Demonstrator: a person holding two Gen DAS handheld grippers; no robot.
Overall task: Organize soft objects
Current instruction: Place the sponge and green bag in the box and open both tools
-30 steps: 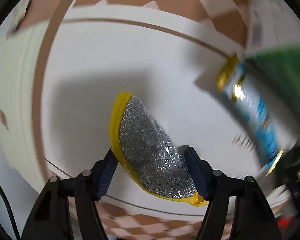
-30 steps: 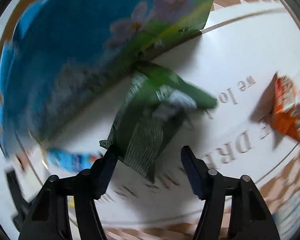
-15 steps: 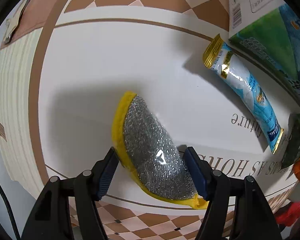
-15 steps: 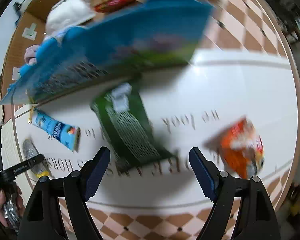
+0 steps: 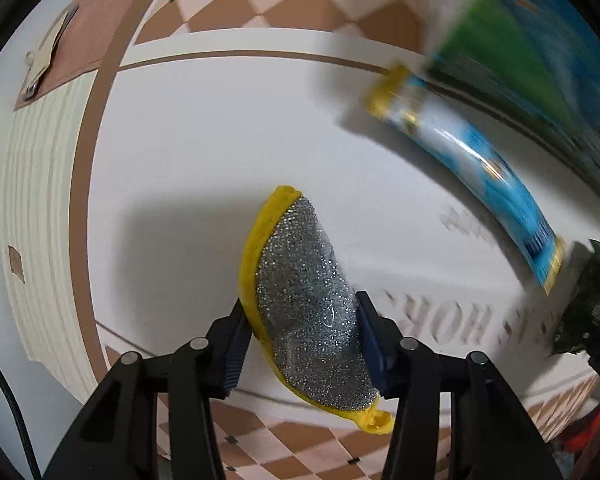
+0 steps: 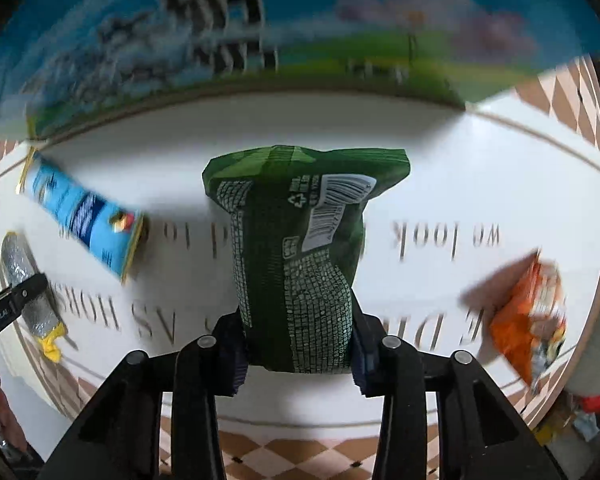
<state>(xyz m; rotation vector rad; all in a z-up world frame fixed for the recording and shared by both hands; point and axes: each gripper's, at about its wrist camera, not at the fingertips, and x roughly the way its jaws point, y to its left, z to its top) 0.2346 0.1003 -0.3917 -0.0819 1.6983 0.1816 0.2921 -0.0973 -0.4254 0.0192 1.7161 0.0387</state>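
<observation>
My left gripper (image 5: pixel 300 344) is shut on a silver scouring sponge with a yellow rim (image 5: pixel 304 300), held over the white table. The sponge also shows at the far left of the right wrist view (image 6: pixel 28 284). My right gripper (image 6: pixel 298 340) is shut on a green snack bag (image 6: pixel 300 248) with a barcode label, held upright above the table. A blue and white tube packet (image 5: pixel 472 172) lies on the table between them; it also shows in the right wrist view (image 6: pixel 82 216). An orange snack bag (image 6: pixel 528 316) lies at the right.
A large blue and green printed box (image 6: pixel 260 32) stands at the back of the white lettered table (image 6: pixel 440 168); it also shows in the left wrist view (image 5: pixel 540 64). Checkered floor (image 5: pixel 260 4) surrounds the table. The table's front edge is close below both grippers.
My right gripper has closed on the green bag, which now stands upright between the fingers. My left gripper has tightened on the sponge. Both views shifted and are blurred.
</observation>
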